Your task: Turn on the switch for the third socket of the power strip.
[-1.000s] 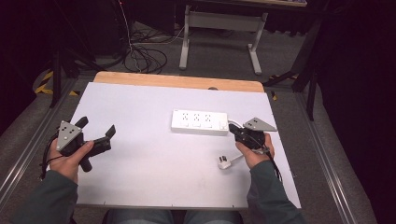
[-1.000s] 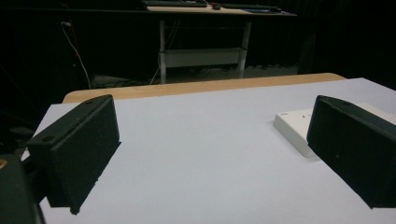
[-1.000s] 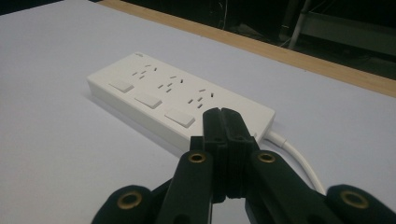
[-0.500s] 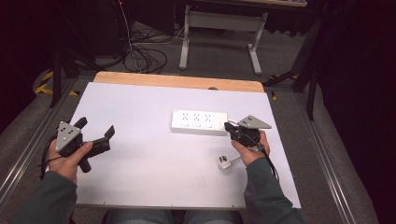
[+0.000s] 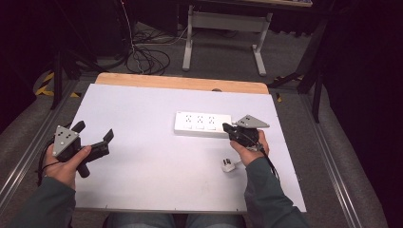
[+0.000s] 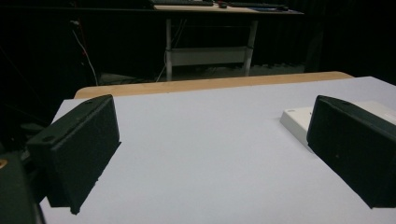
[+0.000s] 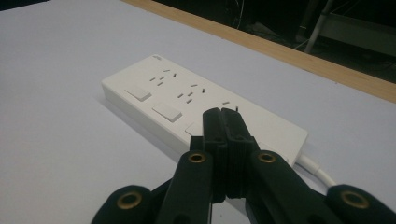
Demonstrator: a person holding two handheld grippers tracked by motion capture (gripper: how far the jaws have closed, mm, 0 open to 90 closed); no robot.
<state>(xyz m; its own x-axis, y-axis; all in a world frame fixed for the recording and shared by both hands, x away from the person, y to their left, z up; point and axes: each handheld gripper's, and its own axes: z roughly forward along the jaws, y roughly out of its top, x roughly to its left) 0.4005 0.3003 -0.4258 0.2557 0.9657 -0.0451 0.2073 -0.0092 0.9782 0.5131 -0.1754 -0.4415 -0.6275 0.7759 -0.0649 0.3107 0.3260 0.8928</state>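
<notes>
White strip sits centre frame, my right gripper pressed together at its right end, plug below, left gripper spread wide at lower left.

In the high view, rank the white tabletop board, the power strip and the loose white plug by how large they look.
1. White tabletop board, by far the largest.
2. Power strip, a long white bar with three socket groups.
3. White plug, the smallest, lying nearer the camera than the strip, beside the right hand-held gripper.
</notes>
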